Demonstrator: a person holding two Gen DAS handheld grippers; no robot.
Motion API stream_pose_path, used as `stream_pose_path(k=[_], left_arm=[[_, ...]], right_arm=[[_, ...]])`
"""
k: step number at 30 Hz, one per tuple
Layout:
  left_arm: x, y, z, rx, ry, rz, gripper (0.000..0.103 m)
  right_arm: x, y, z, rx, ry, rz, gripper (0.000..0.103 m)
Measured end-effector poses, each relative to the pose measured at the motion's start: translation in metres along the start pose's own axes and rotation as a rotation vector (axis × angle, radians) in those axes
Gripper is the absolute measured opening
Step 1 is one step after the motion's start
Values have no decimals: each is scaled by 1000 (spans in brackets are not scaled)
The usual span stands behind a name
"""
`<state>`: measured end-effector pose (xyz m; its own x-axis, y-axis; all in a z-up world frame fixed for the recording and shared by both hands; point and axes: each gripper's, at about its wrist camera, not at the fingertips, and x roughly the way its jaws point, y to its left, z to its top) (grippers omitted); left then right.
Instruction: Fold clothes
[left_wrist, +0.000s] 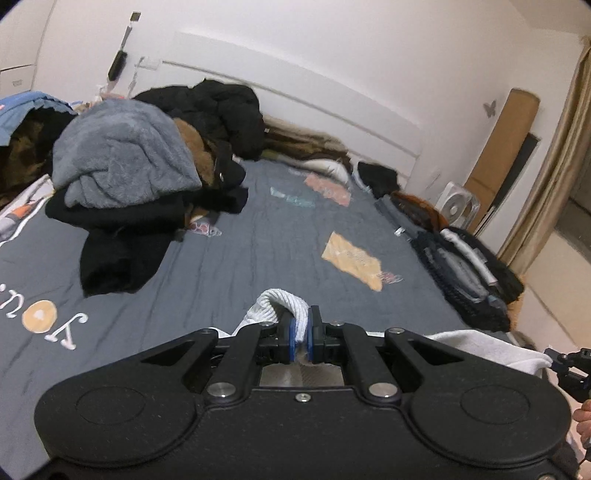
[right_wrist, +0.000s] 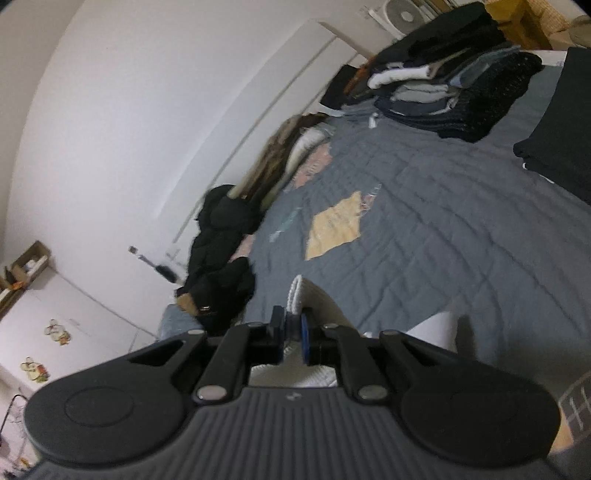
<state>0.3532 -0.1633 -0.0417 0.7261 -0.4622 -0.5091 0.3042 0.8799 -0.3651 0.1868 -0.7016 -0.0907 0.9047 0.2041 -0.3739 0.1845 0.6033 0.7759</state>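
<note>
Left wrist view: the left gripper (left_wrist: 301, 334) is clamped on a bunched fold of a white ribbed knit garment (left_wrist: 275, 304), blue pads pressed tight against the cloth. The garment runs rightward along the near edge of the bed (left_wrist: 258, 236), where its far end meets the right gripper (left_wrist: 557, 360) at the frame margin.

Right wrist view: the right gripper (right_wrist: 293, 328) is likewise closed on a ribbed white hem (right_wrist: 297, 293), with more of the garment hanging below the jaws. Garment appears lifted, held between both tools over the near edge; whether any part touches the quilt cannot be told.

Surroundings: unfolded pile of grey fleece (left_wrist: 122, 155) and black clothes toward the left edge; stack of folded clothes (left_wrist: 469, 266) along the right edge.

Risks, judged:
- Both grips hold bunched cloth, not a flat corner. Fold may land crooked or twisted.
- Knit is stretchy; pulling the tools apart could slip the hem out of one grip.
- Middle of the bed lies open, but drifting left could drag the garment into the unfolded pile.
</note>
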Motion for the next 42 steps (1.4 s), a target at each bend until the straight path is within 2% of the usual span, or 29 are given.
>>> stream_pose_path(k=[7, 9, 11, 12, 13, 15, 16, 19, 21, 26, 31, 33, 34, 38, 42], left_arm=[[83, 24, -28, 11, 120, 53, 6], [96, 28, -37, 31, 141, 70, 7], [102, 29, -42, 49, 149, 87, 13], [98, 29, -41, 47, 145, 86, 15], [93, 29, -41, 46, 133, 81, 22], [69, 24, -38, 65, 57, 95, 47], [54, 21, -36, 81, 13, 110, 70], [1, 6, -39, 159, -92, 119, 71], [-35, 1, -52, 155, -148, 127, 72], [-101, 13, -100, 47, -206, 148, 73], [-125, 40, -150, -107, -181, 237, 73], [-128, 49, -162, -174, -166, 246, 73], [-130, 54, -167, -206, -160, 248, 73], [-136, 70, -187, -352, -157, 216, 76], [-130, 90, -201, -505, -101, 140, 76]], right_arm=[[75, -51, -8, -31, 98, -136, 8], [91, -60, -17, -54, 128, -162, 9], [102, -68, -25, -56, 127, -186, 12], [104, -69, -27, -55, 107, -195, 13], [104, -67, -28, -57, 99, -202, 16], [97, -58, -27, -84, 86, -196, 21], [88, -51, -26, -115, 67, -197, 28], [52, -32, -35, -193, 4, -198, 48], [26, -20, -45, -239, -40, -197, 52], [-33, -1, -80, -319, -126, -206, 56], [-57, -11, -129, -336, -120, -291, 59], [-66, -17, -145, -324, -130, -345, 59], [-72, -19, -151, -303, -133, -344, 59], [-93, -26, -170, -221, -131, -308, 59], [-107, -25, -187, -183, -126, -281, 59]])
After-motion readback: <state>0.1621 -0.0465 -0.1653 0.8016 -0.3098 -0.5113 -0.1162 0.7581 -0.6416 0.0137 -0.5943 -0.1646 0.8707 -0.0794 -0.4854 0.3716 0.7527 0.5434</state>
